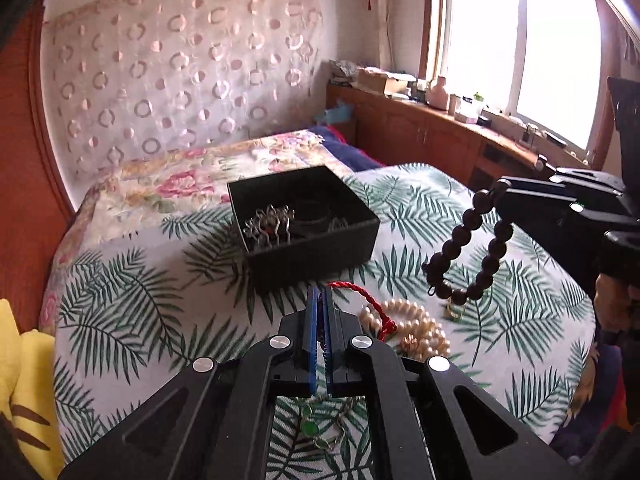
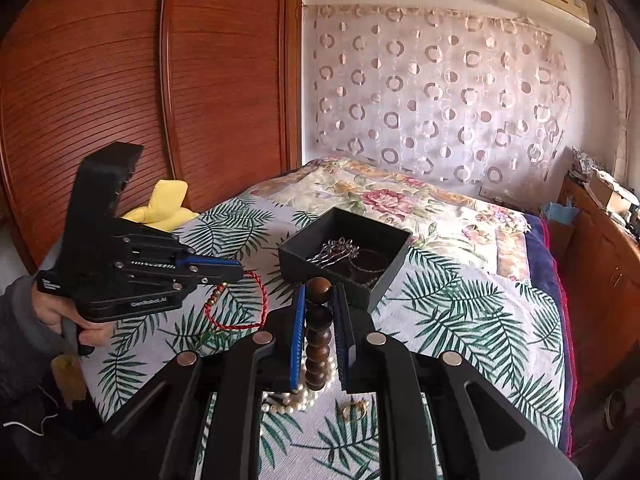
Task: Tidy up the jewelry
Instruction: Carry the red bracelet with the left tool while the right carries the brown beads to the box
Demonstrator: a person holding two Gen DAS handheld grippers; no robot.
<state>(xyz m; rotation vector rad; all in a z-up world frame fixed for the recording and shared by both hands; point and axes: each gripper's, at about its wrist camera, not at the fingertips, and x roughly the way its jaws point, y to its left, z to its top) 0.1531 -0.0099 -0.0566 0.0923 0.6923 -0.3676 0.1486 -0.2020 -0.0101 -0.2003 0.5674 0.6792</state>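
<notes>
A red cord bracelet (image 2: 236, 308) is pinched by the closed left gripper (image 1: 320, 300) — a dark bead bracelet (image 1: 466, 248) is clamped by the right gripper (image 2: 320, 300).

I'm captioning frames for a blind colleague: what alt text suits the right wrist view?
The right gripper pinches a dark wooden bead bracelet above a leaf-print bedspread, while the left gripper holds a red cord bracelet. An open black box of jewelry sits just beyond.

Bright window (image 1: 520, 52), circle-patterned curtain (image 2: 440, 92), wooden wardrobe (image 2: 120, 80), leaf-print bed (image 1: 160, 300)
</notes>
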